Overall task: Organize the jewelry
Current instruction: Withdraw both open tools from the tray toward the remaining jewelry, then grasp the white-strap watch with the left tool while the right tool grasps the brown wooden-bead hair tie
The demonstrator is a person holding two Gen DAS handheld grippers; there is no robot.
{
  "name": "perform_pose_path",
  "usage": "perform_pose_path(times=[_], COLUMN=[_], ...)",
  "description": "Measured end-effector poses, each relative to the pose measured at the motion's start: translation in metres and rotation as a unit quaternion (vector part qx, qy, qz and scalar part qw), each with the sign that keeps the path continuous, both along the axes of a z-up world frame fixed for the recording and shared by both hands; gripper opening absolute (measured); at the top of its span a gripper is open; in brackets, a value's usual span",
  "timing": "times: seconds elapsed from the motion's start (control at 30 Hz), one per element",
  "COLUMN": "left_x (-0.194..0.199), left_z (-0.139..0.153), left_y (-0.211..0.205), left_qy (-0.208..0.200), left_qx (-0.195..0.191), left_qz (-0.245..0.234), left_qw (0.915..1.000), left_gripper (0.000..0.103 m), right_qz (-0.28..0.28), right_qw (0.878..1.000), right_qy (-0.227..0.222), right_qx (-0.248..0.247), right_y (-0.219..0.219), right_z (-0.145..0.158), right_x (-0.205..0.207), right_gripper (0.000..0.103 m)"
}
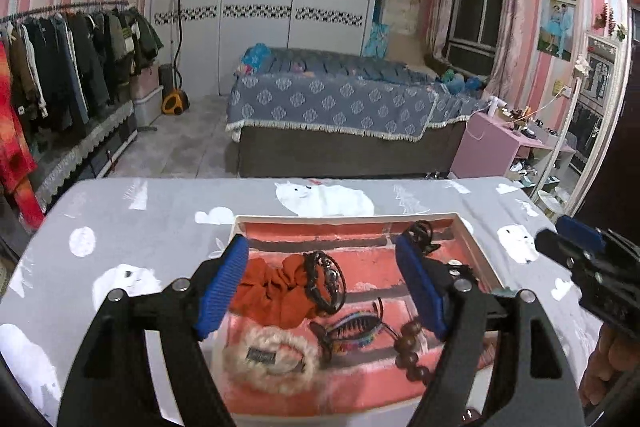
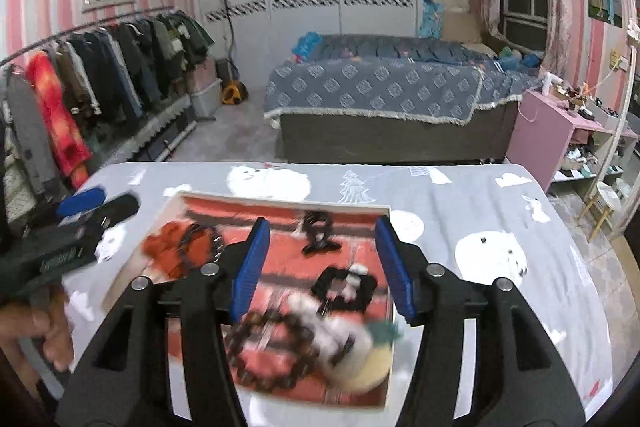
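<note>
A shallow white-rimmed tray [image 1: 476, 239] with a red lining sits on the table. It holds an orange scrunchie [image 1: 276, 291], a black bracelet [image 1: 326, 283], a cream fluffy scrunchie [image 1: 272, 359], a multicoloured hair clip [image 1: 352, 327], a brown bead bracelet [image 1: 412, 351] and a black claw clip [image 1: 422, 233]. My left gripper [image 1: 324, 291] is open above the tray, holding nothing. My right gripper [image 2: 324, 271] is open above the tray [image 2: 280, 201], over a black hair tie [image 2: 344, 287] and the blurred bead bracelet [image 2: 272, 347]. The claw clip [image 2: 318, 231] lies further back.
The table carries a grey cloth with white polar bears [image 1: 324, 199]. Beyond it stand a bed [image 1: 336, 107], a clothes rack [image 1: 68, 55] on the left and a pink cabinet [image 1: 488, 147] on the right. The right gripper shows at the left wrist view's right edge [image 1: 584, 255].
</note>
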State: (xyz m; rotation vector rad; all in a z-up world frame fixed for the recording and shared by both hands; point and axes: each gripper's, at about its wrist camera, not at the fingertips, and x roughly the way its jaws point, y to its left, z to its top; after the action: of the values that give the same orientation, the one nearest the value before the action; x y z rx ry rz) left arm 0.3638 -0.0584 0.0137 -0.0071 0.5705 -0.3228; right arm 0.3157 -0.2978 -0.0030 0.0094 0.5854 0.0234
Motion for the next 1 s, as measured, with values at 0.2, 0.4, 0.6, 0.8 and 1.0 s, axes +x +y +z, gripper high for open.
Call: perform_pose_path(times=[0.2,0.4,0.6,0.8,1.0], left_x=[-0.065,-0.138,-0.187,-0.213,-0.215], left_z=[0.004,-0.019,-0.071,-0.101,-0.105], left_y=[0.033,0.093,0.158,0.187,0.183], left_qy=[-0.027,-0.055,-0.031,0.008,0.018], left_qx=[0.042,0.056,0.049,0.055,0.06], left_qz=[0.002,0.037,0.096,0.121,0.113], left_qw=[0.9988,0.9962,0.9937,0.9911,0.9916], left_gripper=[0.075,0.078,0.078,0.078,0.078], right_qz=[0.012,0.019,-0.016,-0.023,-0.014], right_qw=[0.999,0.998,0.999,1.0,1.0], right_qy=[-0.038,-0.056,-0.042,-0.01,-0.012], right_qx=[-0.009,-0.03,0.03,0.018,-0.014], right_y=[0.005,0.005,-0.023,-0.012,0.001], right_z=[0.028,0.015,-0.052,-0.083,-0.087], right_x=[-0.064,-0.149,-0.213,-0.223,-0.222], right_gripper=[0.066,0.073,0.073,0.073,0.076])
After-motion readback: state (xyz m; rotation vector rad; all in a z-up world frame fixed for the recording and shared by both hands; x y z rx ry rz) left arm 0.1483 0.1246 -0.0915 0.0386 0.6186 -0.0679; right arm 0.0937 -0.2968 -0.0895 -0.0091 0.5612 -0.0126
